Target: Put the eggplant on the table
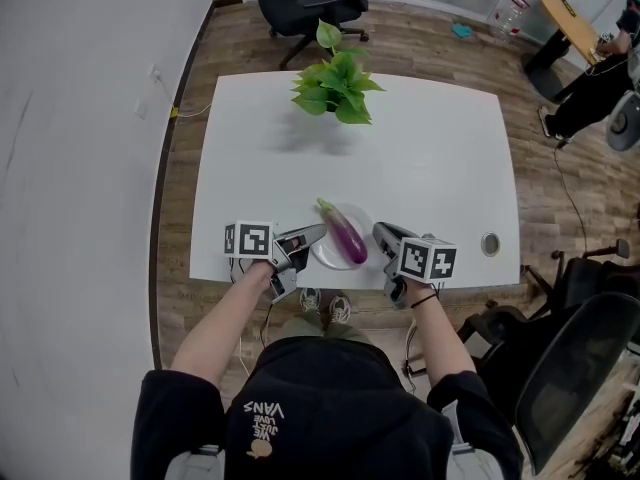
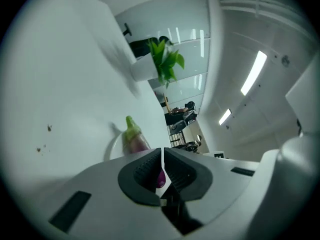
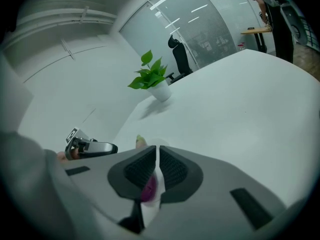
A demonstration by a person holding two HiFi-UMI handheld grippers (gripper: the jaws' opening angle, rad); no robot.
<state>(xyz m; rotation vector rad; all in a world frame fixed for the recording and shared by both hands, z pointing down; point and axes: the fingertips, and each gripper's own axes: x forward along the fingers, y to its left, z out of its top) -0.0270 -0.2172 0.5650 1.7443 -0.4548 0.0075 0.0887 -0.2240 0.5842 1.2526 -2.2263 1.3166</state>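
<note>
The eggplant (image 1: 347,238), laid stem-away on the plate (image 1: 322,256), is flanked by the left claw (image 1: 318,232) and the right claw (image 1: 380,231), both pinched narrow and empty.

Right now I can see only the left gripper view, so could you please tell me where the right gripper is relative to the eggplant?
Observer: The right gripper is just right of the plate holding the eggplant, near the front edge of the table.
Operator: Thank you. Are its jaws open?
Observer: No, the right gripper view shows them together, with nothing between them.
Operator: Is there bare surface on that side for the eggplant?
Observer: Yes, the table's right half is bare except for a small round fitting near the front edge.
</note>
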